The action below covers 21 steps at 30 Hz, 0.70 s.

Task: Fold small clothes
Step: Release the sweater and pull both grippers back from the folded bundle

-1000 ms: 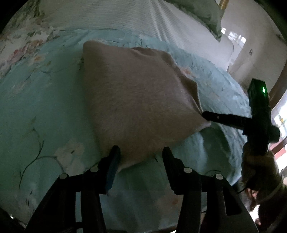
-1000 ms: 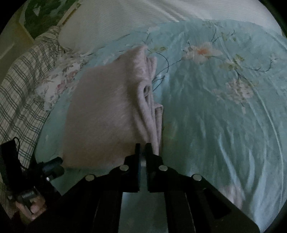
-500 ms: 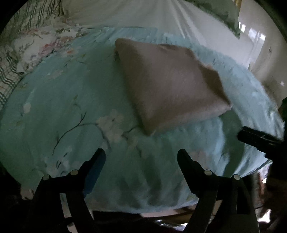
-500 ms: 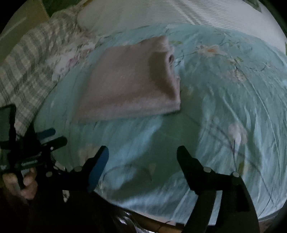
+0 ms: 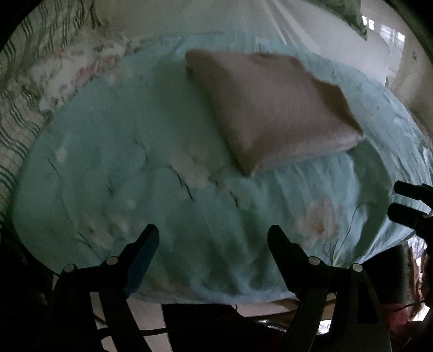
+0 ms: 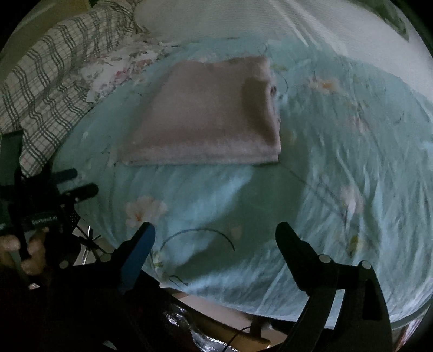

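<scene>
folded pinkish-grey garment [image 5: 273, 108] lies flat on the teal floral bedsheet [image 5: 121, 162], near the bed's middle, layered edges showing on its right side in the right wrist view. left gripper [image 5: 213, 238] jaws wide apart, nothing between them, well short of the garment. right gripper [image 6: 215, 235] jaws opening, empty too, over bare sheet. checked blanket [image 6: 40, 81] at far left.

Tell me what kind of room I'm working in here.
Most likely a bedroom. The folded pinkish garment lies on a bed spread with a light blue floral sheet, with a white pillow at its head and a plaid blanket alongside.
</scene>
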Available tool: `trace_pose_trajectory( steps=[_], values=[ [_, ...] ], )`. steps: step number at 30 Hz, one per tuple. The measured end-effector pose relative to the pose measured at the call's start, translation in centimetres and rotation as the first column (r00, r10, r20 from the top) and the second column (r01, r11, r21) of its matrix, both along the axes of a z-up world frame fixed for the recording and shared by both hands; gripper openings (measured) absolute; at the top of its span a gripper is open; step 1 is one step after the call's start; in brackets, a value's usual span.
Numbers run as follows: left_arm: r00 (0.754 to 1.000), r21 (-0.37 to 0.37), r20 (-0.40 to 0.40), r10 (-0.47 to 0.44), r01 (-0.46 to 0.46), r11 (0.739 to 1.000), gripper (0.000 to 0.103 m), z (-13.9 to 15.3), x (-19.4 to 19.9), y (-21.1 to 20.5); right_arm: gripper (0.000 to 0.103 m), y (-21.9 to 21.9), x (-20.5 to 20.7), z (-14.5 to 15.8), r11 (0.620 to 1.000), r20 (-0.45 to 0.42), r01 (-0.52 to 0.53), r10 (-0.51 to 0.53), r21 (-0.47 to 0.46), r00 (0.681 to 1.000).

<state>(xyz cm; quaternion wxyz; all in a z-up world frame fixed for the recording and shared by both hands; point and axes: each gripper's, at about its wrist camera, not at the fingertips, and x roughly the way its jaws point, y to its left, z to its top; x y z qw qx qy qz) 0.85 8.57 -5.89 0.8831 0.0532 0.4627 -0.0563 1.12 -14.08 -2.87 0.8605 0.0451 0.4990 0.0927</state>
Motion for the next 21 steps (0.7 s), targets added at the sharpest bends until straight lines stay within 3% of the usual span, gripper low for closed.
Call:
trace_pose_trajectory(
  steps=[5, 9, 21],
  values=[
    [0.994, 0.092, 0.105, -0.012, 0.003, 0.996, 0.085, 4.0, -0.1, -0.9, 0.102, 0.4, 0.1, 2.8, 0.998, 0.072, -0.037, 0.04, -0.042, 0.997],
    [0.989, 0.13, 0.143, -0.024, 0.005, 0.992, 0.089, 5.8, 0.5, -2.1, 0.102, 0.9, 0.6, 3.1, 0.998, 0.088, -0.052, 0.056, -0.047, 0.995],
    [0.994, 0.174, 0.105, -0.031, 0.012, 0.985, 0.089, 4.3, 2.6, -3.2, 0.102, 0.7, 3.0, 0.9, 0.998, 0.035, -0.058, 0.059, -0.015, 0.998]
  ],
)
